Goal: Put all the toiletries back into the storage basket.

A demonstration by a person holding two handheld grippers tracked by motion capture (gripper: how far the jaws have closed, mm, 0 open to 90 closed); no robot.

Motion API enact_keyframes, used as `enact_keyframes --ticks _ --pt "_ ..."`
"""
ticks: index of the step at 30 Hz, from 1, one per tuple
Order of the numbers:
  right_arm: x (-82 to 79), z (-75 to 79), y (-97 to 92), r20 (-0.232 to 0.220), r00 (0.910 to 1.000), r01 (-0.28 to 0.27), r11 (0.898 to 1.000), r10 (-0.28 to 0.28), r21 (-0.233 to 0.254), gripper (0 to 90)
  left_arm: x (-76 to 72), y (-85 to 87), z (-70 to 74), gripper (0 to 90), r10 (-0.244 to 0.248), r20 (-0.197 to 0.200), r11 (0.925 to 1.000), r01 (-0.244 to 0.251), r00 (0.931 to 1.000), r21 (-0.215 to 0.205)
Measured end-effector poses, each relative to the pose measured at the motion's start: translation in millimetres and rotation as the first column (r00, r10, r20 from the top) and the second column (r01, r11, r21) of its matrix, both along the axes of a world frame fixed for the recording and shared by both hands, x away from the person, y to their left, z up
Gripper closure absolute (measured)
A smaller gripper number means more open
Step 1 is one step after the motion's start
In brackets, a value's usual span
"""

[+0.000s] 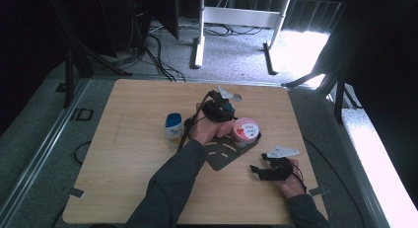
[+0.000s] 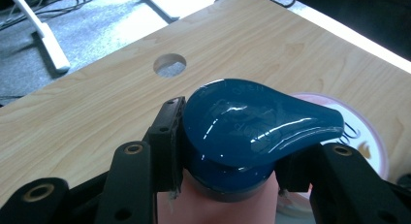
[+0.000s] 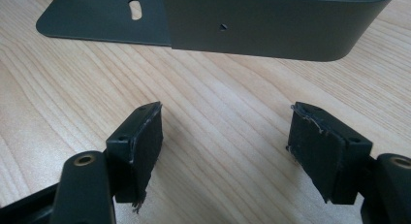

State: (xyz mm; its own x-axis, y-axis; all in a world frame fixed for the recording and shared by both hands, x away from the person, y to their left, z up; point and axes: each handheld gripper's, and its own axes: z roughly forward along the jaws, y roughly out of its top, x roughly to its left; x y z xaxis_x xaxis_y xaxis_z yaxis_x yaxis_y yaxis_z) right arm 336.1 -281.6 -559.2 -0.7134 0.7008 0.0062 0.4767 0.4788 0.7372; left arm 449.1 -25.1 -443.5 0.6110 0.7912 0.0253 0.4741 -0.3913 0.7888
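Two claws in play here. The left claw (image 2: 225, 158) is clamped on a pink bottle (image 2: 218, 209) right under its blue cap (image 2: 252, 122), pads pressing both sides of the neck, up above the middle of the desk (image 1: 128, 154). Just at its 4 o'clock in the high view sits a pink-lidded tub (image 1: 245, 130) inside a dark metal tray (image 1: 224, 156), and at its 9 o'clock a small white bottle with a blue top (image 1: 173, 128). The right claw (image 3: 225, 151) sits at the tray's 4 o'clock, jaws apart with just bare wood between them, tray wall (image 3: 271, 30) straight ahead at 12 o'clock
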Motion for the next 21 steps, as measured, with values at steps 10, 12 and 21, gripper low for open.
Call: enact_keyframes --ticks 10,12,21 --pt "0.2 0.1 -0.4 -0.003 1.0 0.001 1.0 -0.001 0.003 27.9 12.5 -5.1 -14.2 52.7 0.037 -0.025 0.9993 -0.037 0.999 -0.001" --pt "0.3 0.1 -0.5 -0.003 1.0 0.001 1.0 -0.001 0.005 27.9 13.0 -6.9 -15.0 52.7 0.035 -0.022 0.9994 -0.035 0.9991 -0.001" --pt "0.3 0.1 -0.5 -0.003 1.0 0.001 1.0 -0.001 0.004 27.9 16.8 -9.7 -15.3 52.7 0.046 -0.018 0.9989 -0.046 0.9988 -0.011"
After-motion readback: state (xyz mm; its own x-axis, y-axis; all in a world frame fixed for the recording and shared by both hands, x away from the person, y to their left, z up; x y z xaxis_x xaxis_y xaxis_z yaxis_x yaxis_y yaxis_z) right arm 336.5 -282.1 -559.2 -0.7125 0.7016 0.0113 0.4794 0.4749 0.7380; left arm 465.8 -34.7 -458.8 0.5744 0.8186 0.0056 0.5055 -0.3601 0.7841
